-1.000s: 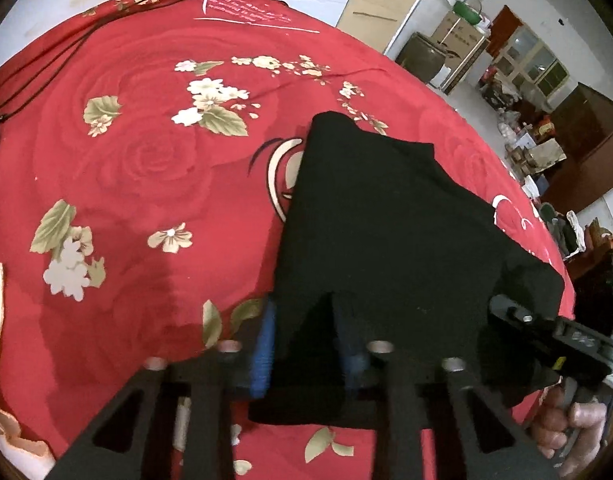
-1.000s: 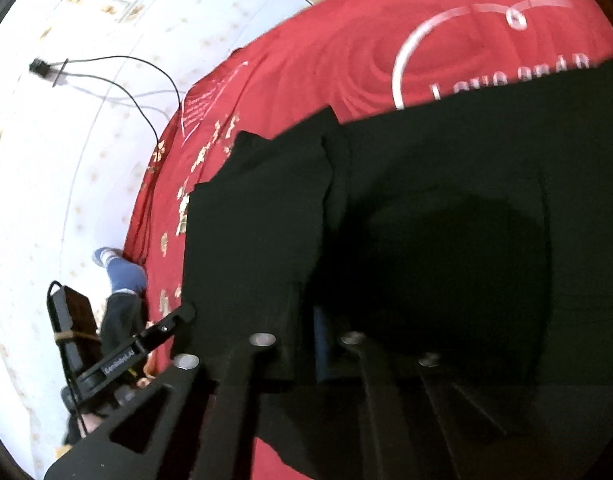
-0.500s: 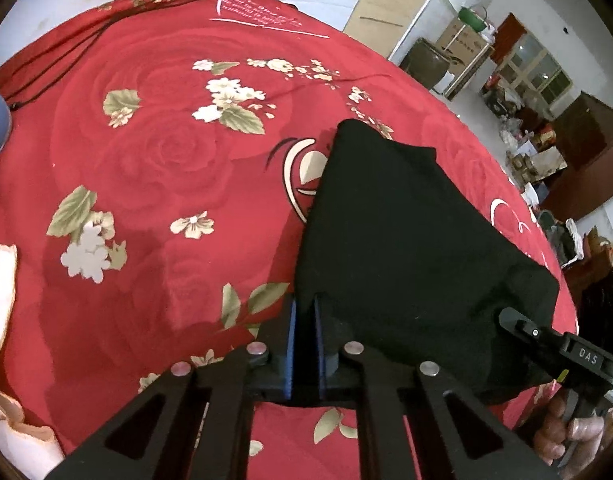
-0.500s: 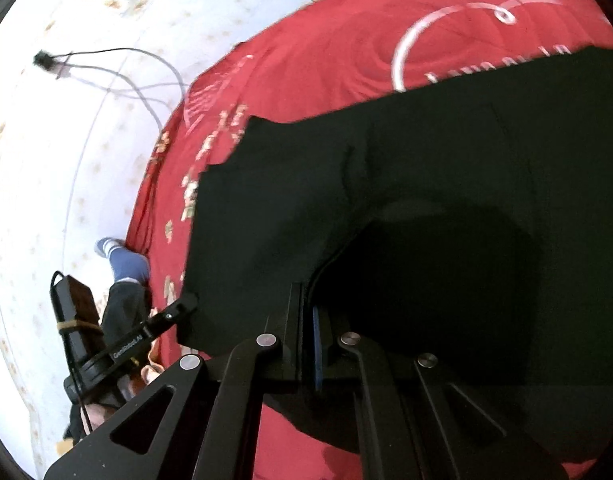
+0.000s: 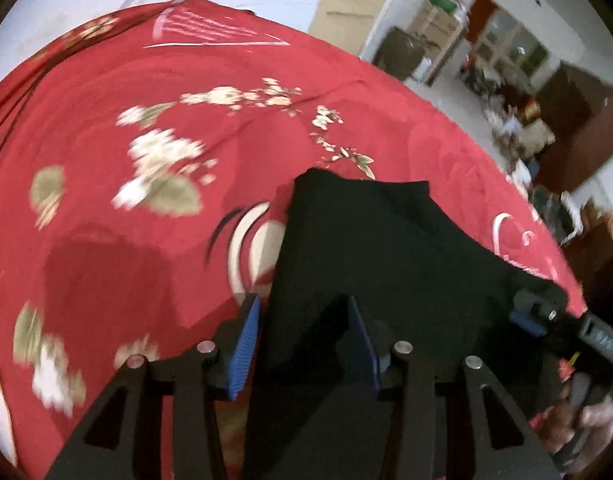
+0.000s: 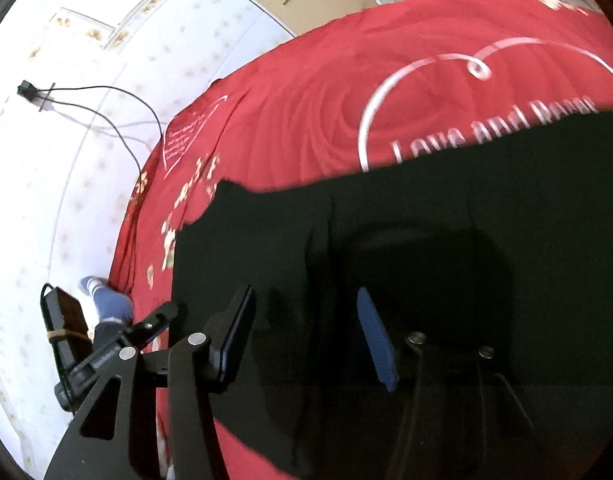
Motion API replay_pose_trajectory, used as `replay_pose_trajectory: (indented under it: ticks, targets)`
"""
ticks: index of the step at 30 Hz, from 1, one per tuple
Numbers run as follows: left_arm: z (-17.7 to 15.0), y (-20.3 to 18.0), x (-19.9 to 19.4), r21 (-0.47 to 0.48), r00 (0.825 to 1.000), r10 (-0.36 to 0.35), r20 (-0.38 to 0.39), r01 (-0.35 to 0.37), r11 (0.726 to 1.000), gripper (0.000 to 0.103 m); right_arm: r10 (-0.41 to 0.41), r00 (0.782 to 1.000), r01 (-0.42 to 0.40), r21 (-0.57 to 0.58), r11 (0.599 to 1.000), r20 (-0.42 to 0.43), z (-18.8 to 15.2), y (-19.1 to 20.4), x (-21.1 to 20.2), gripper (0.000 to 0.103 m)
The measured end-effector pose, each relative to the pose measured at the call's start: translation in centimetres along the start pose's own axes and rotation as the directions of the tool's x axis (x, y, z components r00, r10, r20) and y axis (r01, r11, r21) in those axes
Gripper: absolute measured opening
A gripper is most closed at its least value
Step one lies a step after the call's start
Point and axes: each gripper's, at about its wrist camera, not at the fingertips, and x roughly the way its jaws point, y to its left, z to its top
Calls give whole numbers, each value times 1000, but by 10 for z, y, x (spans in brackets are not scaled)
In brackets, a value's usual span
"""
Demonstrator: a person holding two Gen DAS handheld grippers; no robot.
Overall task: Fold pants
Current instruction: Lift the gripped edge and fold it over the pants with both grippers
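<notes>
**Both hand-held grippers stand open over the folded black pants**

The left hand-held gripper (image 5: 302, 340) tilts steeply down at the near edge of the pants (image 5: 378, 248). Its jaws have just been opening and now stand wide; the cloth's edge lies between the blue ribbed pads (image 5: 244, 354), which do not press on it. The right hand-held gripper (image 6: 306, 328) slants down over the same garment, jaws likewise just parted, with dark cloth below the gap and nothing clamped.

The pants are matte black fabric, folded into a flat, roughly trapezoid slab with a narrower far end and a soft crease running along it. They lie on a bed under a red bedspread (image 5: 106, 200), printed with large roses, cream blossoms and white script.

From the left wrist view, the other gripper and a person's hand (image 5: 586, 424) holding it show at lower right, beyond the pants. In the right wrist view a black cable (image 6: 118, 120) trails over the pale floor beside the bed, and a blue-socked foot (image 6: 106, 300) stands near the bed's edge. Cardboard and cluttered furniture fill the blurred background.
</notes>
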Motion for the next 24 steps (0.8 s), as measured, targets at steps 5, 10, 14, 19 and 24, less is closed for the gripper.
replay_pose_trajectory:
  ticks: [5,10,14,19,24]
  targets:
    - [21,-6,12,53,1000,11,15,-12,999,19,15,1000,-15,-63,998,2,17,5,14,52]
    - [16,11,5,2,997,-20,77,19,1000,9,69,997,-70,-58,996,-14,20,1,20,3]
    - [18,21,10,-41,996,-53,65,56,998,10,39,999,-41,-81,996,-22,22,1,31,4]
    - [17,19,-7,-35,998,-6,60,8,999,15,-17,1000,17,-92,996,4,20,4,16,13]
    - [-2,4,-48,-12,994,-6,105,7,1000,15,-37,999,36,-92,995,-4,1,17,-17,35]
